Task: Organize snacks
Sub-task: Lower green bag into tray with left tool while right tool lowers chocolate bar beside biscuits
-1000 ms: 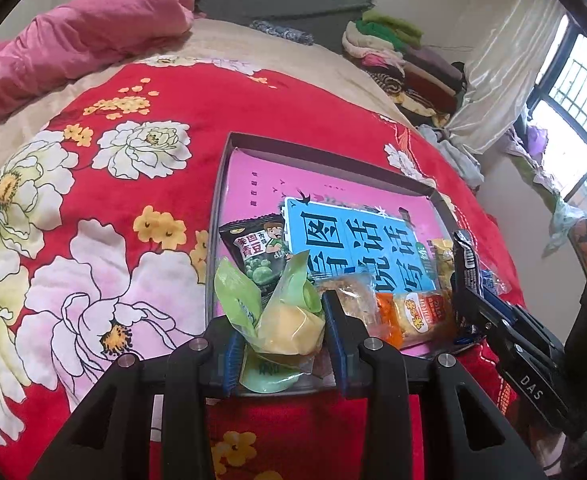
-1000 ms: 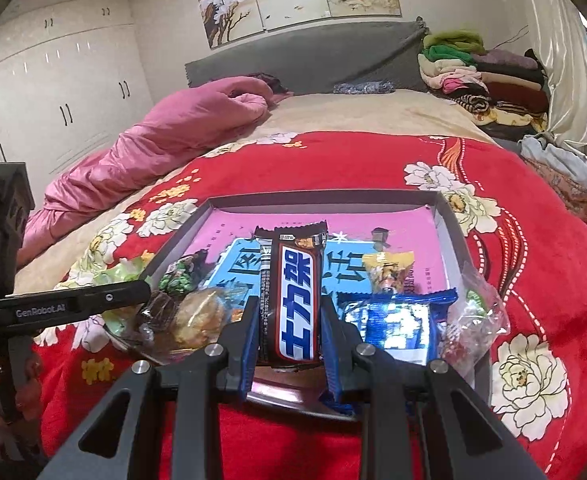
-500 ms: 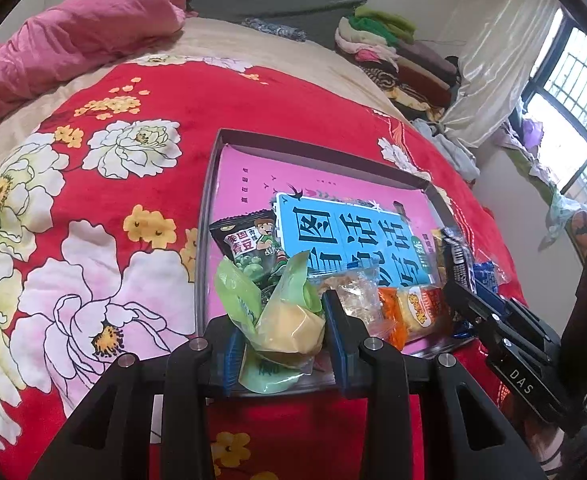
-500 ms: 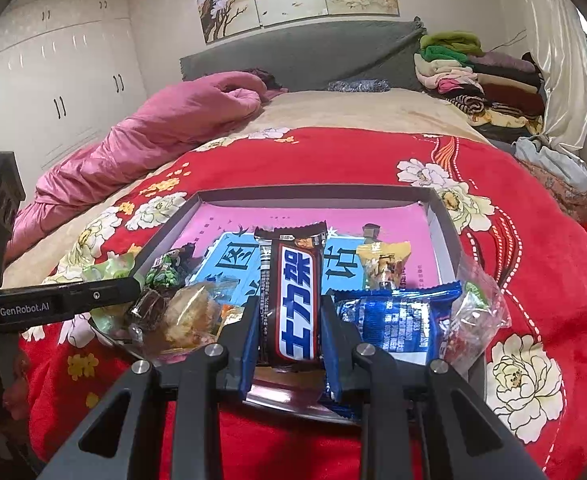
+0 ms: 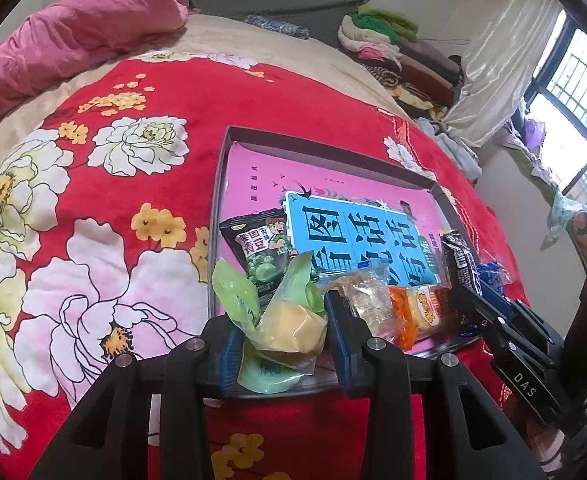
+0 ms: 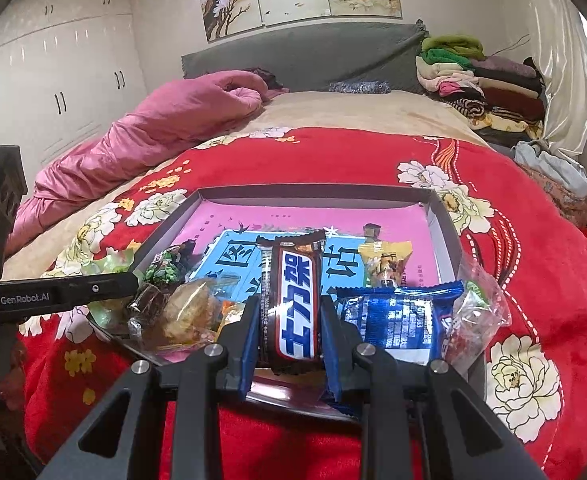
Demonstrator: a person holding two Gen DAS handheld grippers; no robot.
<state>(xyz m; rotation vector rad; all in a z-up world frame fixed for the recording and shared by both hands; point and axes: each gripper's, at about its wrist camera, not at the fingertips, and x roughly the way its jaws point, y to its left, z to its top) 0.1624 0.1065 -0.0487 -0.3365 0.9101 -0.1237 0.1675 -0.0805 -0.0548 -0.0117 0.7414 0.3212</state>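
- Shallow grey box (image 6: 445, 236) on the red floral bedspread (image 5: 133, 184), snacks crowded along its near edge.
- Right gripper (image 6: 289, 334) clamps the brown chocolate bar (image 6: 293, 300) over that near edge; placing step, I'd say.
- Left gripper (image 5: 281, 334), jaws just easing apart, pads touching a green-wrapped yellow cake (image 5: 289, 320) at the near-left corner.
- Next: let go cleanly, back out.

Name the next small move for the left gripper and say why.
Probably open it fully and back off: the left gripper has the green snack packet already over the tray's near edge, jaws just easing open, while the right gripper is shut on the chocolate bar.
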